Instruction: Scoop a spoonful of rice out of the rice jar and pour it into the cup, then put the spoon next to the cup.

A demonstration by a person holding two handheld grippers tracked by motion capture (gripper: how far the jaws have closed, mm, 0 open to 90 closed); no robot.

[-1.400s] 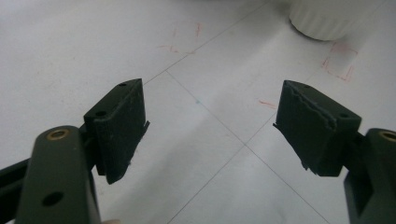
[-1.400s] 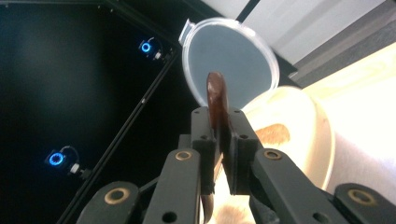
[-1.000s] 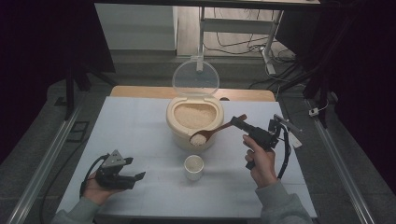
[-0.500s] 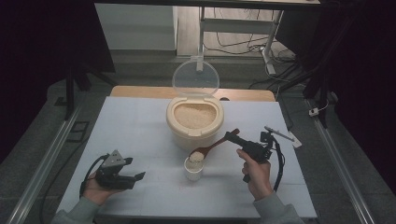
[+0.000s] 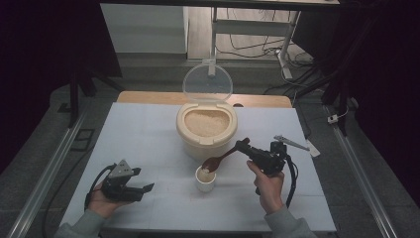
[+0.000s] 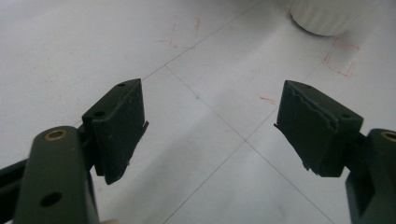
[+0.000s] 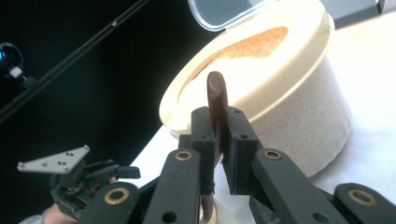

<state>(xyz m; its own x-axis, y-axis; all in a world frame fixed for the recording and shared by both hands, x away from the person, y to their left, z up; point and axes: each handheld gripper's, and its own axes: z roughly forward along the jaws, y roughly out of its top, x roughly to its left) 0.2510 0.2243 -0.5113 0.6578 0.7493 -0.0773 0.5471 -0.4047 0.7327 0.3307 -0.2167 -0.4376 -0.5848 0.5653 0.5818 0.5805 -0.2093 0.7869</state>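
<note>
The right gripper (image 5: 246,147) is clamped on a brown spoon (image 5: 221,158), its bowl tipped over the small cup (image 5: 205,180) just in front of the grain tub (image 5: 206,128); the left gripper (image 5: 140,189) rests wide open, well left of the cup

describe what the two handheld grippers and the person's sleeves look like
Both the left gripper and the right gripper are black, with brass-coloured rivets at the jaw linkages and ridged black pads. The left carries a grey three-cornered plate. Black cables trail from each. The sleeves are grey-green.
</note>
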